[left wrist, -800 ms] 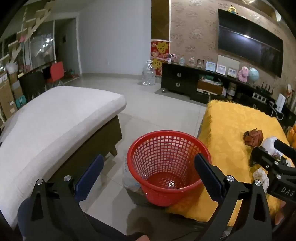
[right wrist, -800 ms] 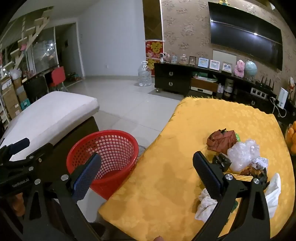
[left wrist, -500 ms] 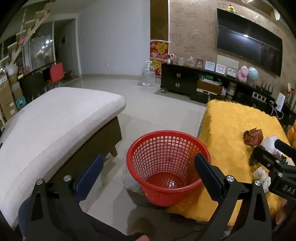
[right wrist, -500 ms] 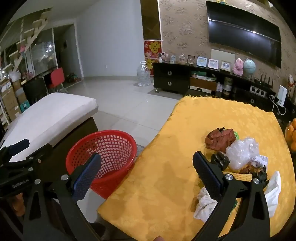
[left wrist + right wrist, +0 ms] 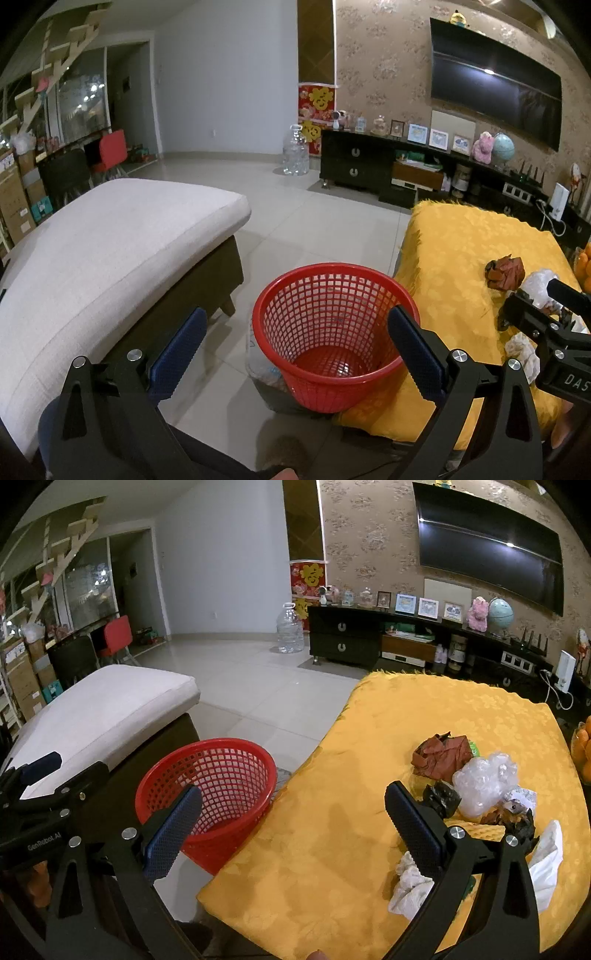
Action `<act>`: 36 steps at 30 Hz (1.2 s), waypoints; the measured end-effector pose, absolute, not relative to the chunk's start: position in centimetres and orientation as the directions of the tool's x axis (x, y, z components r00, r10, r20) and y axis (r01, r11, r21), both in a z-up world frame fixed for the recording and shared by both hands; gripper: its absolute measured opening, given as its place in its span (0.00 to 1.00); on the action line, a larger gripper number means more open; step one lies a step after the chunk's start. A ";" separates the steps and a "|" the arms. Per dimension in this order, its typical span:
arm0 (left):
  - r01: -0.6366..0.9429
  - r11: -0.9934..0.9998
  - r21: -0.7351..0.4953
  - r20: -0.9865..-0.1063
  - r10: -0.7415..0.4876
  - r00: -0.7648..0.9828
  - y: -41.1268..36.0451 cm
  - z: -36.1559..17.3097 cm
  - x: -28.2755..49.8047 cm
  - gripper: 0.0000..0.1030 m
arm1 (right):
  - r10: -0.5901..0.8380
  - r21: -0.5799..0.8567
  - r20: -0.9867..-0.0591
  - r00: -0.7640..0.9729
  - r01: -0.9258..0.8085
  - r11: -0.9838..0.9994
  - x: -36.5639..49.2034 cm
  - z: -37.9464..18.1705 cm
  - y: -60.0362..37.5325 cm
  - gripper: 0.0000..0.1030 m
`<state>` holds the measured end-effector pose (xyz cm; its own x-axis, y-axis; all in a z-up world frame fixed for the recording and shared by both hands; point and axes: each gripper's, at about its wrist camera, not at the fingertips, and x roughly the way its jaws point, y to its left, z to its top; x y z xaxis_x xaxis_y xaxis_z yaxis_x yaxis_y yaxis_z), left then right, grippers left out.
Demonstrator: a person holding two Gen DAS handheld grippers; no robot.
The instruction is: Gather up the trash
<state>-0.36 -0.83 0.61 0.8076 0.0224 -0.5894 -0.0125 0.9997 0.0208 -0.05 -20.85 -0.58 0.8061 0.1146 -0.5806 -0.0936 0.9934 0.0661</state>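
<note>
Yellow tablecloth (image 5: 369, 775) with trash, red basket (image 5: 332, 332) beside, left gripper (image 5: 295, 354), right gripper (image 5: 291, 827) wide open, empty.

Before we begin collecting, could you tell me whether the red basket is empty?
Empty, as far as shown: the red basket shows only bare mesh wall and floor inside.

Basket (image 5: 207, 786) on floor between ottoman (image 5: 103, 709) and trash-strewn table (image 5: 369, 812).

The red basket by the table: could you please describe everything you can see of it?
The red basket is a round, tapered bin of what looks like plastic mesh with a solid rim. It stands upright on the tiled floor, against the yellow tablecloth. No trash shows inside. A clear plastic bag lies at its base.
</note>
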 end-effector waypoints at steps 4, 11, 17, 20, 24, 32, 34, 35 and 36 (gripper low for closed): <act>-0.013 1.000 0.021 -0.589 0.022 0.808 -0.9 0.6 -0.4 0.92 | 0.116 0.067 -0.581 0.806 -0.095 0.993 -0.1 -0.6 -20.9 0.94; -0.013 1.000 0.021 -0.588 0.023 0.808 -0.9 0.5 -0.4 0.92 | 0.117 0.069 -0.581 0.806 -0.095 0.993 -0.1 -0.7 -20.9 0.94; -0.013 1.000 0.020 -0.589 0.022 0.808 -0.9 0.5 -0.4 0.92 | 0.116 0.068 -0.580 0.806 -0.094 0.993 -0.1 -0.7 -20.9 0.94; -0.014 1.000 0.021 -0.589 0.024 0.808 -0.9 0.5 -0.4 0.92 | 0.117 0.069 -0.581 0.805 -0.095 0.993 0.0 -0.7 -20.9 0.94; -0.014 1.000 0.021 -0.589 0.023 0.808 -0.9 0.6 -0.4 0.92 | 0.118 0.069 -0.581 0.806 -0.096 0.993 0.0 -0.6 -20.9 0.94; -0.014 1.000 0.019 -0.588 0.022 0.808 -0.9 0.6 -0.4 0.92 | 0.125 0.066 -0.579 0.806 -0.106 0.992 -0.3 -0.7 -20.7 0.94; -0.013 1.000 0.020 -0.589 0.022 0.808 -0.9 0.6 -0.4 0.92 | 0.124 0.066 -0.578 0.806 -0.105 0.992 -0.3 -0.7 -20.7 0.94; -0.013 1.000 0.020 -0.589 0.022 0.808 -0.9 0.6 -0.4 0.92 | 0.125 0.068 -0.578 0.806 -0.106 0.992 -0.3 -0.7 -20.6 0.94; -0.013 1.000 0.020 -0.589 0.022 0.808 -0.9 0.6 -0.4 0.92 | 0.126 0.067 -0.578 0.806 -0.106 0.992 -0.3 -0.7 -20.6 0.94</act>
<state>-0.39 -0.85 0.57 0.8081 0.0222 -0.5886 -0.0130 0.9997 0.0198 -0.26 -20.63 -0.70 0.8063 0.1255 -0.5781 -0.1062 0.9921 0.0673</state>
